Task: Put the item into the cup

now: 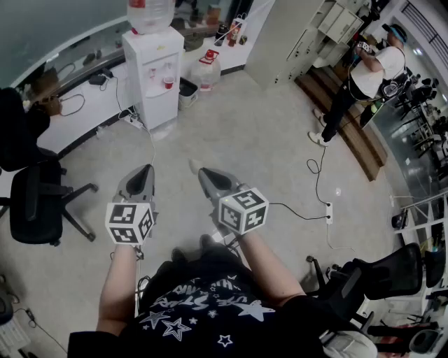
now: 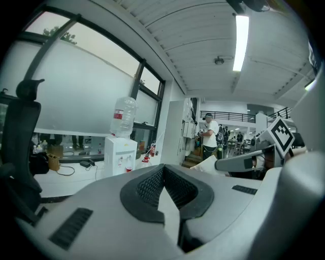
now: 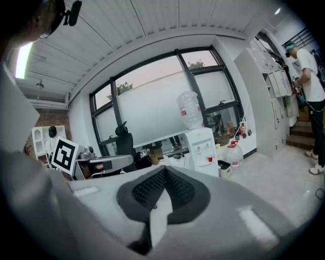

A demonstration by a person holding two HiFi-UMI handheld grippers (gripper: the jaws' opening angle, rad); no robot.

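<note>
The person stands on a grey floor [image 1: 259, 133] and holds one pair of tongs in each hand. Both point out into the room, side by side and a little apart.

The left tongs [image 1: 147, 169] are closed. In the left gripper view the two dark pads press together at the tip [image 2: 163, 170], and nothing is between them. The right tongs [image 1: 194, 166] are closed too. In the right gripper view their pads meet the same way [image 3: 163, 170], and they hold nothing.

Each pair has a white cube with black squares on it, the left cube [image 1: 129, 222] and the right cube [image 1: 243, 210].

No view shows the cup or the item.

In front of the tongs, by the wall, stands a white water cooler [image 1: 155, 73] with a big clear bottle [image 1: 148, 14] on top. A water jug [image 1: 205, 70] sits on the floor just beside it. A black chair [image 1: 35, 203] is off to the left. A black cable [image 1: 318, 175] lies on the floor to the right. Another person [image 1: 367, 73] in a white shirt stands far off by some steps.
</note>
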